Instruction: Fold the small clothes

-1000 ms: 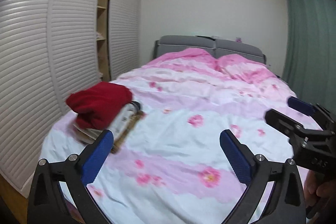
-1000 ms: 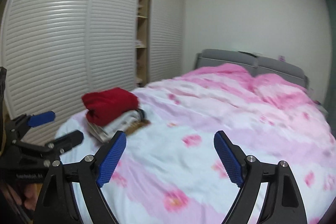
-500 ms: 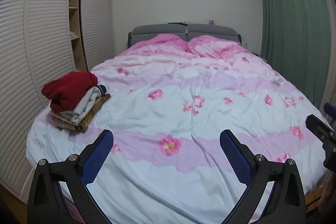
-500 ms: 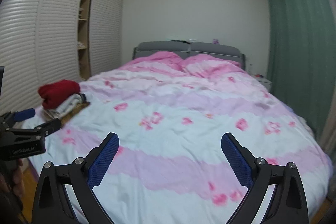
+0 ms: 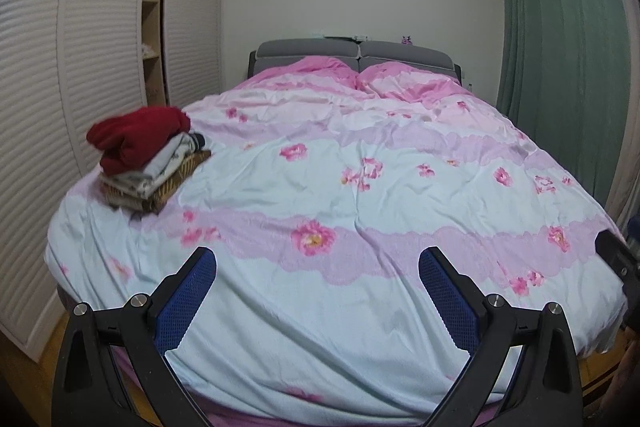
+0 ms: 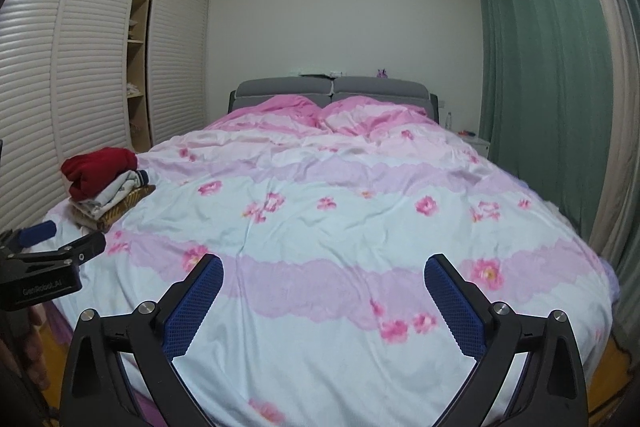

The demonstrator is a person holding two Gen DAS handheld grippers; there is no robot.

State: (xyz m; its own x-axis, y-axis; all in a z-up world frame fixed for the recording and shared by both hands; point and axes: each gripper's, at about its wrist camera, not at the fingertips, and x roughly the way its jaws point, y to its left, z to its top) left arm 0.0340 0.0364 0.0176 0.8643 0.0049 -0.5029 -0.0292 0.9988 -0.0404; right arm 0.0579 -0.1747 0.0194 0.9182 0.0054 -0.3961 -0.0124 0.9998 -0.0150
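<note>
Clothes stack (image 5: 146,163): folded pile, red top piece, on your bed's near-left corner, well apart from both claws.
Red piece (image 6: 100,169): lies on pale folded items; brown patterned one at the bottom.
Left gripper (image 5: 316,291): jaws spread wide, nothing betw. them; over the duvet's (image 5: 360,211) foot edge.
Right gripper (image 6: 322,293): jaws opening, nrly full width, empty; also over the foot edge.
Surroundings: louvred wardrobe (image 6: 88,75) to the left, green curtain (image 5: 560,59) to the right, grey headboard (image 6: 332,89) at the far end.
</note>
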